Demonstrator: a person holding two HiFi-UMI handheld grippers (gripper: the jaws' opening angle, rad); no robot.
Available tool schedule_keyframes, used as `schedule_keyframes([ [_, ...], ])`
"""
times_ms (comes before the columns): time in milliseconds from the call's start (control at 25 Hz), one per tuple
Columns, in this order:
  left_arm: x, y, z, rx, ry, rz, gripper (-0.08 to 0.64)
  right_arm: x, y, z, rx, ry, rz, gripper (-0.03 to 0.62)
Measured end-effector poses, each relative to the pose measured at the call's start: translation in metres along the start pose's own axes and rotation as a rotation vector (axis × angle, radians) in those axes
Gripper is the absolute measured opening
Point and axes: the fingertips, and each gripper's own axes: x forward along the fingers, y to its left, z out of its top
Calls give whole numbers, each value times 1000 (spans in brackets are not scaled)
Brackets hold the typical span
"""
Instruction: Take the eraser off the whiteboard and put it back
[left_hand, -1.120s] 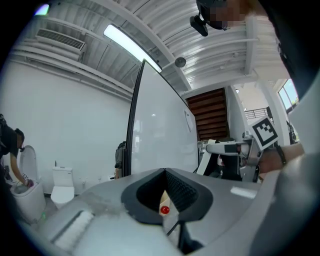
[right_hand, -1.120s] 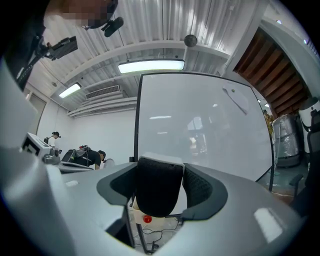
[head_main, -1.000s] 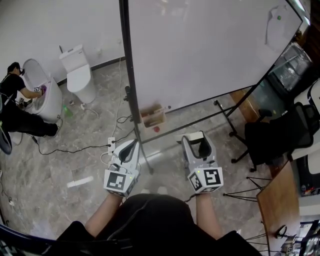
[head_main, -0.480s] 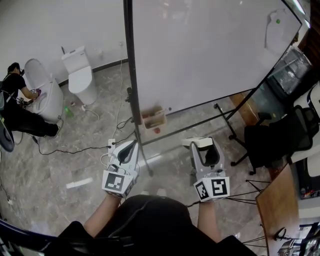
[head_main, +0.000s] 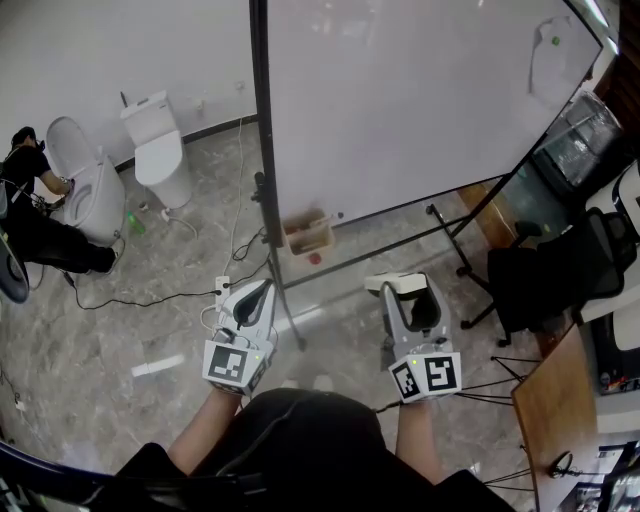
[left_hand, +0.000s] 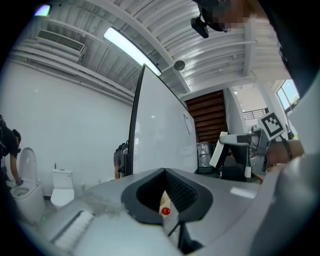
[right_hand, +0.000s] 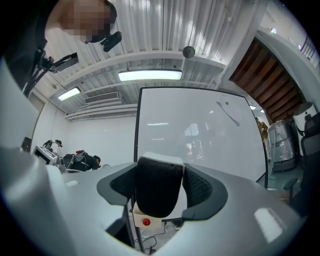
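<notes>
The person stands a little back from the large white whiteboard (head_main: 400, 110), which sits on a black metal stand (head_main: 262, 150), with both grippers held out low in front of the body. The right gripper (head_main: 405, 300) has its two fingers clamped on the block-shaped eraser with a white plastic back and a black felt face (right_hand: 156, 192). The felt fills the whole gap between the pads. So the eraser is off the board, in the air on the near side and well apart from the white surface.

The left gripper (head_main: 260, 292), to the left near the foot of the stand's post, has its fingers together with nothing between them. It looks idle.

To my eye the taking-off half is done and the putting-back half is in hand. The next move calls for carrying the eraser up and away towards the far board and laying it flat against the surface. The fingers should open only once it sits there, since letting go early would likely drop it on the marble floor (head_main: 150, 330). I cannot tell which face has to meet the board.

A small pale open box (head_main: 307, 233) hangs on the stand's lower rail beyond the grippers, with a little red ball (head_main: 315, 259) just near it
</notes>
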Motion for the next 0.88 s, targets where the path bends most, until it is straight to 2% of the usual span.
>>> schedule_keyframes([
  [200,-1,0,3,-28,-18,-18,3,3,2,0,3,2,2,279],
  [600,-3,4,3,-31,-17,9,5,9,5,-6,6,8,19,279],
  [880,-4,7,1,-24,-8,22,5,24,7,-25,-1,42,44,279],
])
